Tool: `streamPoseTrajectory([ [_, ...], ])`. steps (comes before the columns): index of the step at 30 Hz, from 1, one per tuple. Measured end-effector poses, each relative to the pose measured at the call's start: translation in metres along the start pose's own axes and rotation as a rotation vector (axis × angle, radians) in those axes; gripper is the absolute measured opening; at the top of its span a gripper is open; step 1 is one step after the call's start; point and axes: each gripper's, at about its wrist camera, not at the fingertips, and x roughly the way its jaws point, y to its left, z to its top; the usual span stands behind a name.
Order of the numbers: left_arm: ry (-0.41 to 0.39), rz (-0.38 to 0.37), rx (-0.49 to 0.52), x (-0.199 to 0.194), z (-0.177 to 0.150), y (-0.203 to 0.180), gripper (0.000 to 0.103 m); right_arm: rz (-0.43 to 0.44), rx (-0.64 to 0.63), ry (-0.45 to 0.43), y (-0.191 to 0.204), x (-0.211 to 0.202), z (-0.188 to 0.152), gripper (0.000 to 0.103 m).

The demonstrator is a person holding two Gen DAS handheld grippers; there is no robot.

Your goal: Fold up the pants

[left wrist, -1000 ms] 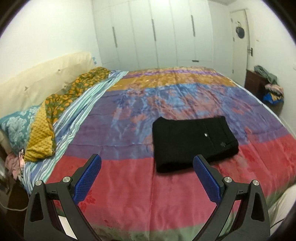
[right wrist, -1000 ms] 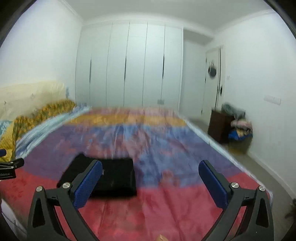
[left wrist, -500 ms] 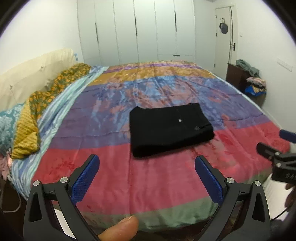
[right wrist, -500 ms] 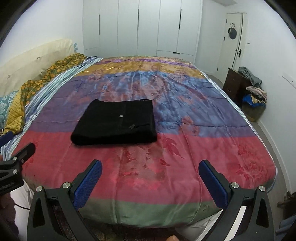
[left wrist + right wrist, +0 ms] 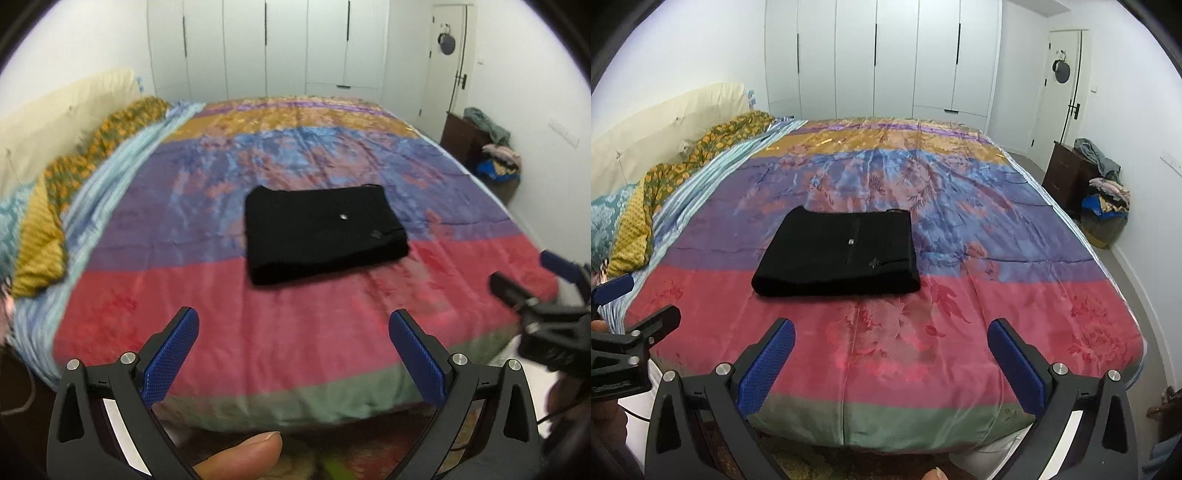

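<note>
On the far left a yellow patterned blanket point(image 5: 646, 206) lies bunched along the bed's edge. My left gripper point(image 5: 293, 349) is spread wide and holds nothing, hanging over the near edge of the striped quilt point(image 5: 997, 314). In the middle of the quilt the black pants point(image 5: 842, 254) lie as a flat, squared packet, well apart from both tools. My right gripper point(image 5: 892, 354) is likewise wide and empty. I judge the folding finished; nothing looks left.

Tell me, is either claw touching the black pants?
Apart. In both wrist views, bare bedspread separates the folded pants from the left gripper and right gripper.
</note>
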Motion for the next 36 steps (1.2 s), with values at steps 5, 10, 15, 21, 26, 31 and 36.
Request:
streamPoseTrajectory([
  [5,0.001,0.028,0.014,-0.003,0.002,-0.006,0.103,0.000,-0.020,0.019,0.007,-0.001,-0.004,0.103],
  [10,0.008,0.016,-0.017,0.000,0.002,-0.002,0.103,-0.015,-0.019,0.018,0.008,-0.002,-0.004,0.103],
  [15,0.036,0.014,-0.042,0.009,0.000,0.003,0.103,-0.016,-0.026,0.015,0.010,-0.002,-0.004,0.103],
  [21,0.040,0.045,-0.039,0.010,0.000,0.004,0.103,-0.014,-0.029,0.017,0.011,-0.001,-0.004,0.103],
  [26,0.017,0.103,0.012,0.008,0.000,-0.001,0.103,-0.031,-0.032,0.010,0.012,-0.001,-0.003,0.103],
  [31,0.015,0.093,0.014,0.009,0.002,0.000,0.103,-0.042,-0.021,0.016,0.006,0.003,-0.003,0.103],
  [36,0.021,0.094,0.014,0.009,0.003,0.000,0.103,-0.039,-0.024,0.018,0.005,0.005,-0.003,0.103],
])
